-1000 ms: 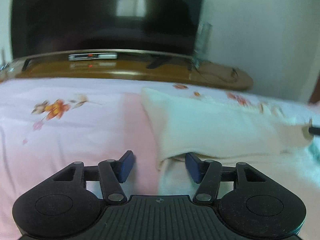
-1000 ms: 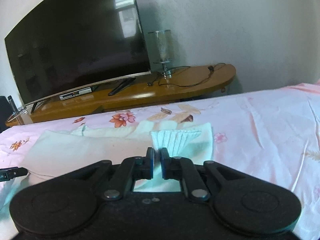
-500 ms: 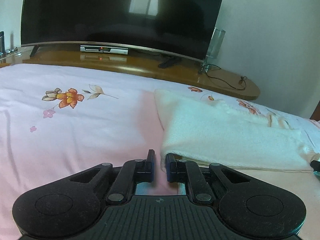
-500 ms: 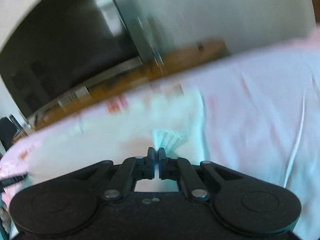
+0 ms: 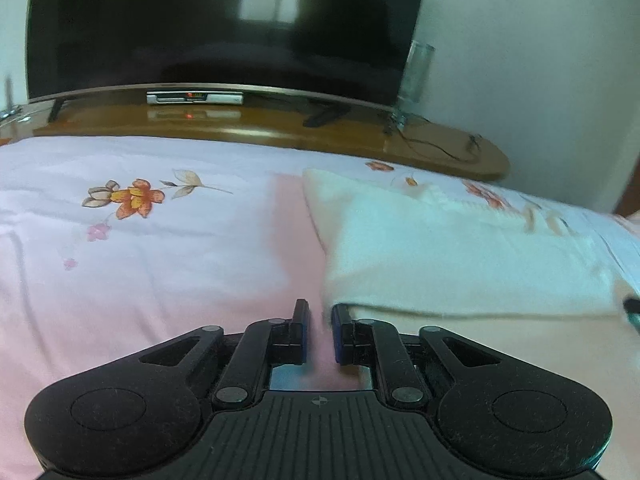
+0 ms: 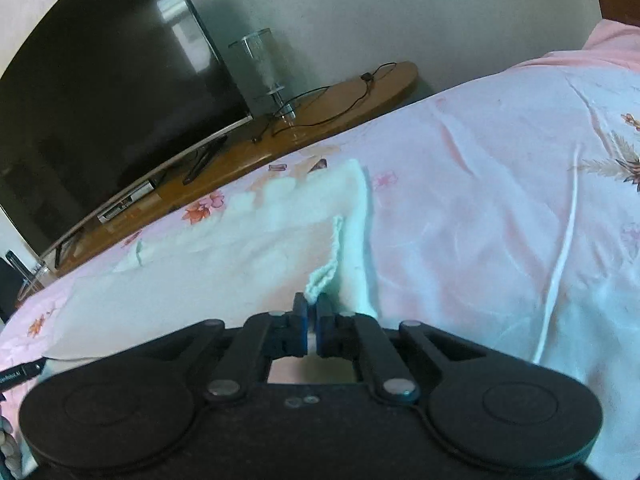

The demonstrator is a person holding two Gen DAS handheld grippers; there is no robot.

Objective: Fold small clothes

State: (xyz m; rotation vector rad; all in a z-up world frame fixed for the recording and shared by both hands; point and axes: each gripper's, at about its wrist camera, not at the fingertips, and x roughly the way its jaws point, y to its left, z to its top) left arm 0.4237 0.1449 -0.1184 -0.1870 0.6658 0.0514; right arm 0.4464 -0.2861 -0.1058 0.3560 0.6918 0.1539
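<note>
Softly ribbed knit cuff (image 6: pixel 325 276) pinched.

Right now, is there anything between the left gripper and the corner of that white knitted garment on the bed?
Nothing visible. The left gripper, its jaws opening, sits just left of the white garment corner, with only bare pink bedsheet between them. The right gripper is shut on the ribbed cuff.

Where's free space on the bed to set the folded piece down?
Free: bedsheet left of the white garment, out to the flower print; also sheet right of the garment in the right wrist view. Crowded: the garment's near edge, where both grippers sit, and the TV stand.
</note>
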